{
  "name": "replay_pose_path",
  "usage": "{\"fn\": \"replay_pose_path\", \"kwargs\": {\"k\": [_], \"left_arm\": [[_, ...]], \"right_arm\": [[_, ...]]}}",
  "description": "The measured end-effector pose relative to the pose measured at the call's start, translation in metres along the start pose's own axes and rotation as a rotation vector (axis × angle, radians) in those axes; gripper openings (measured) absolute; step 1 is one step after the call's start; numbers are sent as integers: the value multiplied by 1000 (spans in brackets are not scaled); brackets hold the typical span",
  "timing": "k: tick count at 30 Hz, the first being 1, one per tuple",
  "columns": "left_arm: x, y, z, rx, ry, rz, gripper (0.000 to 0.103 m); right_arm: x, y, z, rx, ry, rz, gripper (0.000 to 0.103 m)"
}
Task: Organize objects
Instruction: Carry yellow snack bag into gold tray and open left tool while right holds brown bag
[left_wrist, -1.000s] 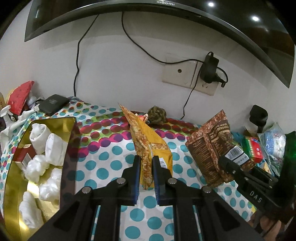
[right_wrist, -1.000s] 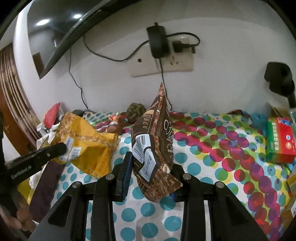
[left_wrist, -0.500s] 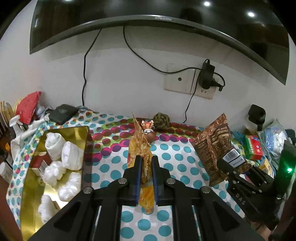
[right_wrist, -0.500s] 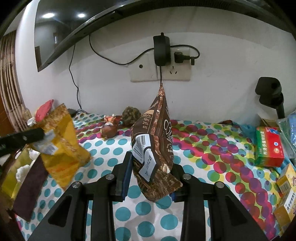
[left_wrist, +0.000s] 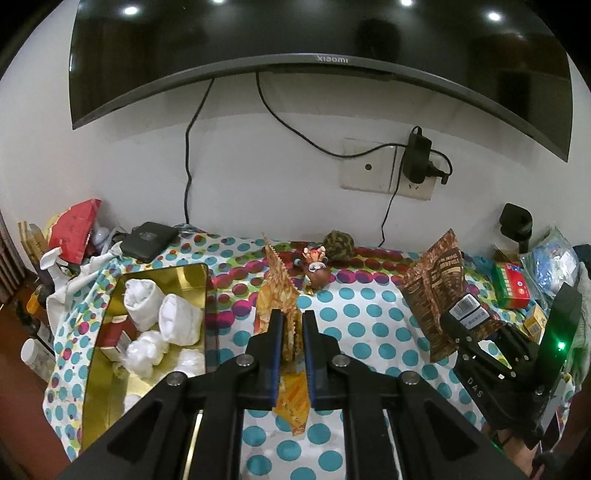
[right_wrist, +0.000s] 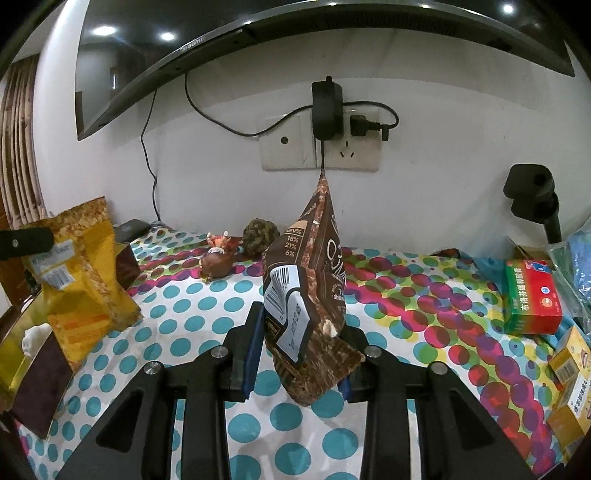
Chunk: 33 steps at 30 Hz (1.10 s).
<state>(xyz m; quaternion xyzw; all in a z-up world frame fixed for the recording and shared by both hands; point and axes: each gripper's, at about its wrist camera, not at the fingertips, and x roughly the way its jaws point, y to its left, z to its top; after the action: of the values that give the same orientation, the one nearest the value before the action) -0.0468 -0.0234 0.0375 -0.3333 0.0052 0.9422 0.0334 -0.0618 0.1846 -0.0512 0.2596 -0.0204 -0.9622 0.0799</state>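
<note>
Yellow snack bag (left_wrist: 282, 317) hangs clamped in my left gripper (left_wrist: 293, 334) jaws above the dotted bench (left_wrist: 369, 321); my right gripper (right_wrist: 299, 354) jaws grip the brown bag (right_wrist: 314, 295).

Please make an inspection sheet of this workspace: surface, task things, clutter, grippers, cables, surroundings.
Surface: polka-dot cloth covers the table.
Job's things: yellow snack bag and brown snack bag, both lifted; gold tin at left holds white bundles.
Clutter: small figurine, mottled ball, green-red box, yellow boxes, black device.
Grippers: left gripper shut on the yellow snack bag; right gripper shut on the brown snack bag.
Cables: black cables hang down the wall; adapter plugged into the outlet.
Surroundings: white wall, dark TV above.
</note>
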Motion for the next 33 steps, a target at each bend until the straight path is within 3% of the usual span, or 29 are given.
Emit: {"fn": "replay_pose_path", "kwargs": {"k": [17, 23, 27, 31, 33], "left_arm": [[-46, 11, 18, 37, -67, 30, 10], [-75, 35, 28, 41, -101, 70, 10], [-92, 54, 33, 41, -118, 107, 4], [-96, 75, 37, 31, -109, 168, 4], [-87, 89, 34, -13, -65, 174, 4]], "right_arm": [[0, 12, -1, -62, 6, -27, 32], [0, 10, -1, -53, 7, -28, 32], [0, 10, -1, -51, 11, -23, 32], [1, 9, -1, -46, 10, -22, 32], [2, 7, -1, -36, 13, -21, 32]]}}
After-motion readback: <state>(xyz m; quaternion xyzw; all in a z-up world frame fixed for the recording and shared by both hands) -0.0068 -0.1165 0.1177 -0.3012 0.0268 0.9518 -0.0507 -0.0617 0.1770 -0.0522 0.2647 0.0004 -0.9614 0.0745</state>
